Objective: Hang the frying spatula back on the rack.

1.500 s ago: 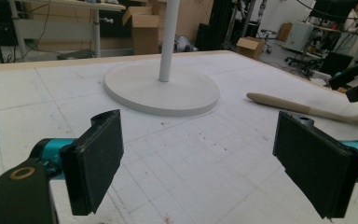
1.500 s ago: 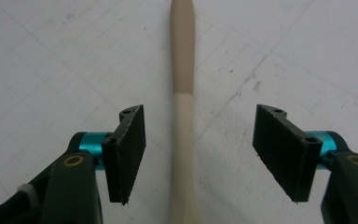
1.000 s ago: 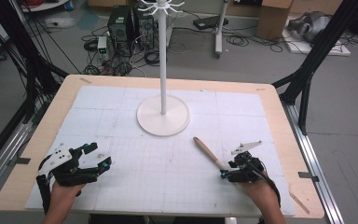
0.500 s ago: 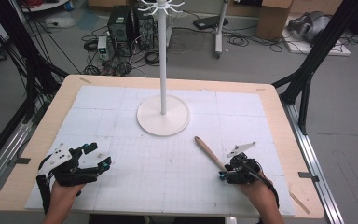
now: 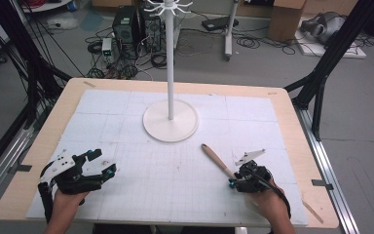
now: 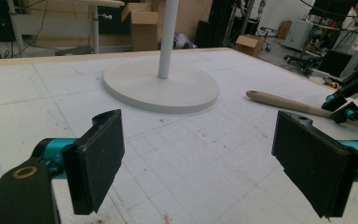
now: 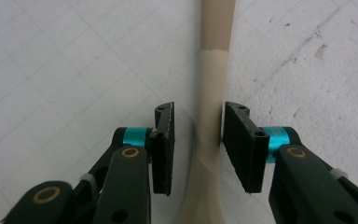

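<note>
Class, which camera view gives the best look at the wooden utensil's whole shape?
The high view: the wooden utensil lies diagonally, its handle fully seen up to the right gripper. The left gripper view shows it small and far off; the right gripper view gives a close section between its jaws.

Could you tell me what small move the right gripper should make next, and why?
Probably finish closing. The right gripper straddles the wooden utensil lying on the table; its jaws have just been closing, and a gap shows at one pad, so the grip looks unfinished. Lift only once both pads press.
</note>
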`<action>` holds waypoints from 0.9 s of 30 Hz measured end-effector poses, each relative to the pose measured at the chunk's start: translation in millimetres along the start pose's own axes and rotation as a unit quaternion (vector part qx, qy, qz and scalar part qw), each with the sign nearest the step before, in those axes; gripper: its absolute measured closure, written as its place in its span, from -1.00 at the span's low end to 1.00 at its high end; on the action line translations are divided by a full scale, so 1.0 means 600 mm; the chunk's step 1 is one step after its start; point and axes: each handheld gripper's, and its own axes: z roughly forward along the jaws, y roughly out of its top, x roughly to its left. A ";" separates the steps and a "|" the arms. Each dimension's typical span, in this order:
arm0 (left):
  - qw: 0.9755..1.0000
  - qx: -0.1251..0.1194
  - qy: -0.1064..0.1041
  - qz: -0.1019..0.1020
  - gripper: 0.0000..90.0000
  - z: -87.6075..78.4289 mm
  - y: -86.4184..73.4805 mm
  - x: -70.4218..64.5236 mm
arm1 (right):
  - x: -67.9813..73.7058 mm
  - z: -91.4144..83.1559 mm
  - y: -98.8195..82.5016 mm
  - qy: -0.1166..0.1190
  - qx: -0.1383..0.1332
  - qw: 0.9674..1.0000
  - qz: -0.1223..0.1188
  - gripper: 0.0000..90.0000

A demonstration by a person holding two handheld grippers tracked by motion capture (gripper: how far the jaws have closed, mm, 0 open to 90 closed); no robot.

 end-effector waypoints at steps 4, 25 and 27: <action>1.000 0.000 0.000 0.000 -0.61 0.000 0.000 0.000 | -0.001 0.000 0.000 -0.008 -0.003 1.000 0.012 0.66; 0.999 -0.016 -0.036 -0.036 -0.52 0.006 0.014 -0.011 | 0.009 -0.029 -0.002 0.012 -0.109 0.993 0.043 0.73; 0.998 -0.015 -0.046 -0.039 -0.54 0.014 0.021 -0.015 | 0.014 -0.032 0.004 0.019 -0.122 0.992 0.039 0.73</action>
